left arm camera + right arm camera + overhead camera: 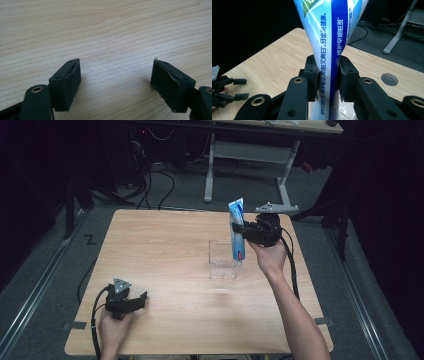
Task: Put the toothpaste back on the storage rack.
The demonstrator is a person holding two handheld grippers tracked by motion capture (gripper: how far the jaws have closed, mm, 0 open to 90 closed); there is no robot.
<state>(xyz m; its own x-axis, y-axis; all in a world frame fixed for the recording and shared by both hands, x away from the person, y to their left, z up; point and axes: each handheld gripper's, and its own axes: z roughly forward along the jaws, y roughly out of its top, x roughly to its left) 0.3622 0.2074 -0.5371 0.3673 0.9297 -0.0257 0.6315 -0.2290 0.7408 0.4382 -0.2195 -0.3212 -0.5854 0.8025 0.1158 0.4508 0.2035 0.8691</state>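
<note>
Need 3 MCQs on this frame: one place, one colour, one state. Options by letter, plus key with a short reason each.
1. Where is the toothpaste tube?
A. flat on the table's left edge
B. upright over the clear container
C. on the floor

2. Main colours of the tube?
A. blue and white
B. black and yellow
C. plain orange

3. State of the left tool?
A. shut on the tube
B. shut on a cable
C. open, holding nothing

Key: 1 B, the right tool holds it upright there in the high view. 2 A, the right gripper view shows blue and white print. 3 C, its jaws stand apart over the bare table.
</note>
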